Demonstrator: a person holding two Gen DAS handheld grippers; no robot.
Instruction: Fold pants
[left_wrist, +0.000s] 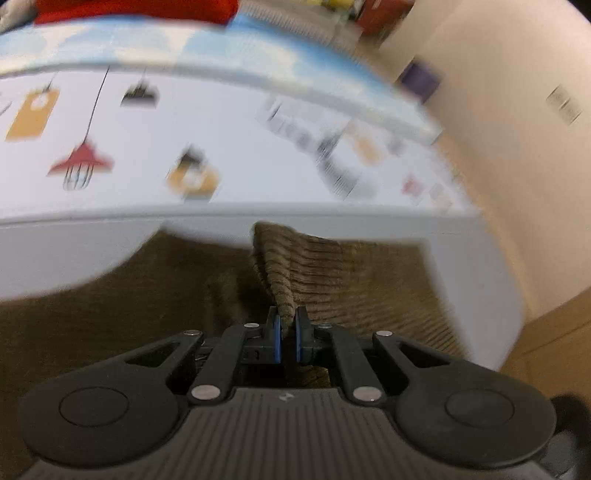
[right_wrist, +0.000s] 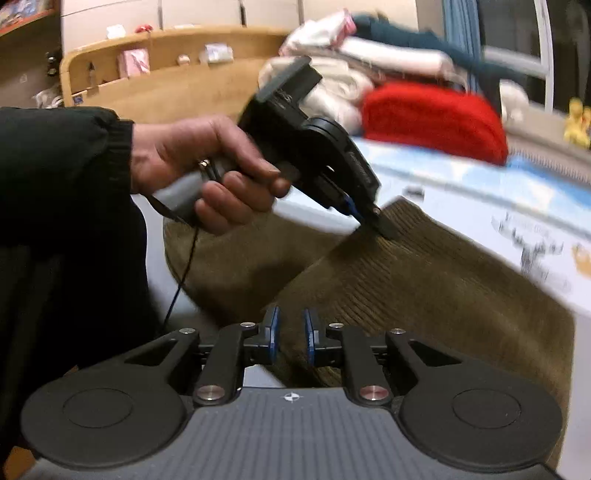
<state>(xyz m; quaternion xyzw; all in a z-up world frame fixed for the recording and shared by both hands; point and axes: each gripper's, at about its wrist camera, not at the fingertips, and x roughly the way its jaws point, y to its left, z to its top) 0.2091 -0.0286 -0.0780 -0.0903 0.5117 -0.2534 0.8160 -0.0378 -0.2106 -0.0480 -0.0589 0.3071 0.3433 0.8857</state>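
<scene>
Brown corduroy pants (left_wrist: 325, 273) lie on a white printed sheet. My left gripper (left_wrist: 287, 332) is shut on a raised fold of the pants and lifts it. In the right wrist view the left gripper (right_wrist: 376, 221), held by a hand, pinches the pants' (right_wrist: 424, 288) far corner. My right gripper (right_wrist: 291, 332) has its jaws a little apart around the near edge of the pants; whether they press the cloth is unclear.
The white sheet (left_wrist: 221, 140) has printed lamp pictures. A red knitted garment (right_wrist: 432, 118) and a pile of folded clothes (right_wrist: 351, 74) lie at the back. A wooden shelf (right_wrist: 166, 74) stands behind the person's arm (right_wrist: 62, 177).
</scene>
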